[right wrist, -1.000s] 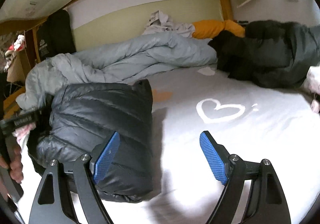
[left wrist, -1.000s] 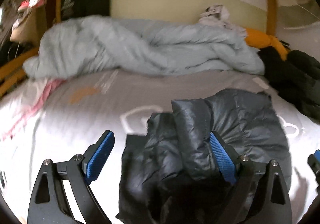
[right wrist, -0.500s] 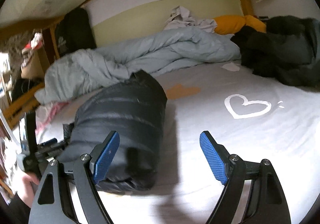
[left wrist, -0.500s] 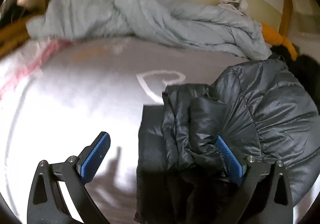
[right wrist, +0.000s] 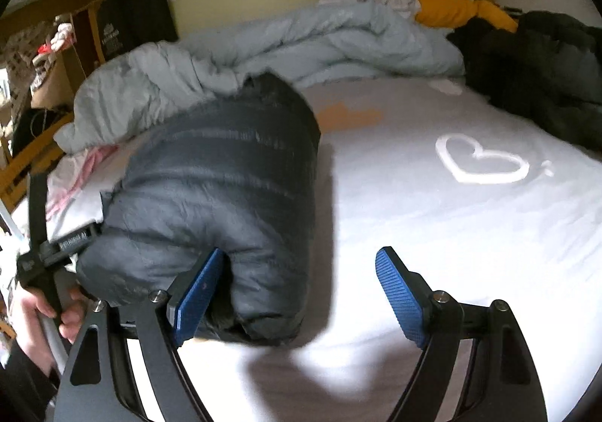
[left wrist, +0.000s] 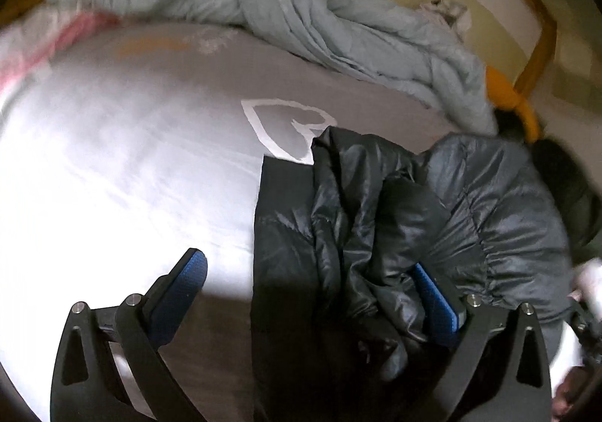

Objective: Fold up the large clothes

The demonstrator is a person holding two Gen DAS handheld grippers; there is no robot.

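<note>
1. Dark grey quilted nylon: the puffer jacket lies bundled on the white heart-print bedsheet, on the person's left half of the bed, just in front of the pale blue duvet.
2. Since a second ago the bundle has risen from a flat slab into a rounded hump, and the left-wrist view has swung down and closer over its loose near end. I judge the fold is being rolled or tucked over, with the jacket already folded to a compact block and only tidying left.
3. The left gripper is spread wide, its jaws far apart. Its right pad presses into the crumpled sleeve and collar folds while the left pad sits over bare sheet, so it pushes rather than pinches.
4. The right gripper is likewise released, jaws wide. Its left pad touches the near end of the bundle, and its right pad hangs over empty sheet.
5. In the right-wrist view the person's left hand grips its tool handle at the bundle's far side, low and level with the mattress.
6. A dark coat heap lies well apart, near the far corner.
</note>
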